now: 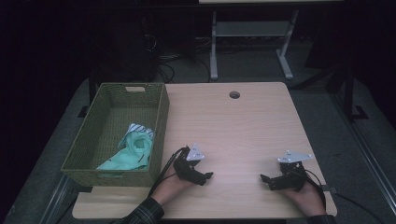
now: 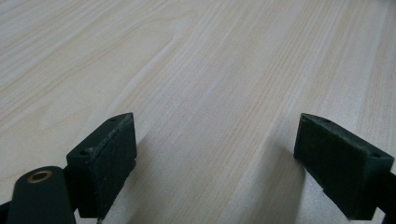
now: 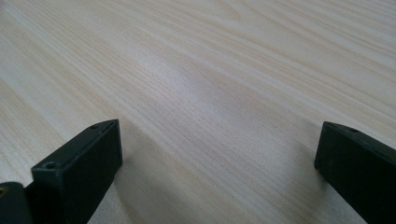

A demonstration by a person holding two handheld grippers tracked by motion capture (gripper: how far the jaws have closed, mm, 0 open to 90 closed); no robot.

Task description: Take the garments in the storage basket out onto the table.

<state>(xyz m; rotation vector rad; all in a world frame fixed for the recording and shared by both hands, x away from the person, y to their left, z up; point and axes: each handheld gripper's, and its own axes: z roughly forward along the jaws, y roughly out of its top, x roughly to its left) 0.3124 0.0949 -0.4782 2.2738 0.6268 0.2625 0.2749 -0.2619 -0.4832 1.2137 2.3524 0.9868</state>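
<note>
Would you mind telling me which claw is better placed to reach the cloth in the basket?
Left: the left claw rests open beside the basket holding the mint cloth.

You have one light wooden table (image 1: 243, 130) in front of you, with one round cable hole (image 1: 234, 94) near its far edge. On it stands one green woven rectangular basket (image 1: 159, 116). Inside lie two cloth items: one mint-green garment (image 1: 133, 151) and one striped white-and-dark piece of cloth (image 1: 138, 128). You hold two black two-jaw grippers, a left gripper (image 1: 208, 176) and a right gripper (image 1: 264, 179).
</note>
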